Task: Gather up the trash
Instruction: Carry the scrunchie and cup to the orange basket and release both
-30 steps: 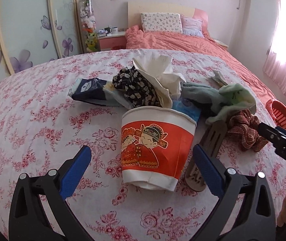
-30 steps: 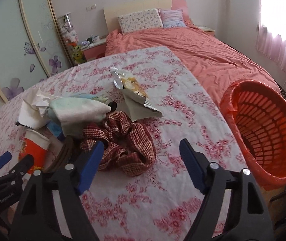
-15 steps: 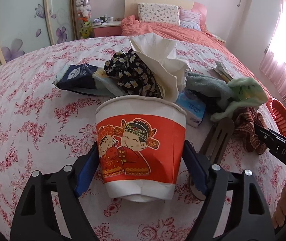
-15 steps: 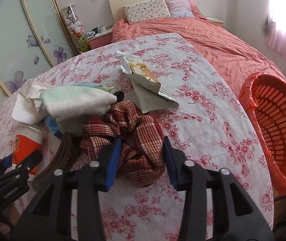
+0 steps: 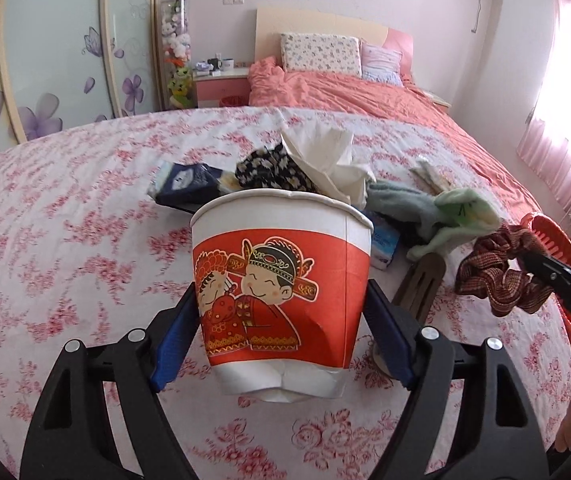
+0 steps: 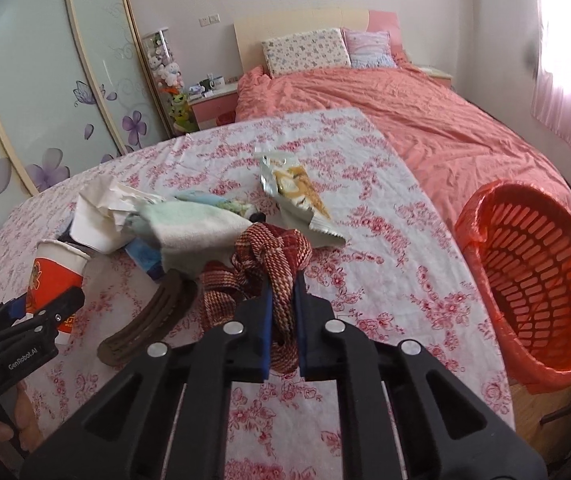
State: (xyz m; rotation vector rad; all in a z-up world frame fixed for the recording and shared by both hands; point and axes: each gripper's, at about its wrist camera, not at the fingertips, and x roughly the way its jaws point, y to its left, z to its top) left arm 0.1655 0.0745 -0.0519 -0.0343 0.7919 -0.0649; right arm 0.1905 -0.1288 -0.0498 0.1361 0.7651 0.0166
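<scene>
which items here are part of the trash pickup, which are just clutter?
In play: paper cup clamped by left gripper; red scrunchie pinched by right gripper; orange basket; snack wrapper; crumpled tissue.

Lying about: green towel, brown hair clip.

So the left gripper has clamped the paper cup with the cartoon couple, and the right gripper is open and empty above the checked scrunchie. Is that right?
Not quite. The left gripper does clamp the paper cup, but the right gripper is not open and empty: the right wrist view shows its blue pads shut on the red checked scrunchie, pinching a fold of it between them.
</scene>
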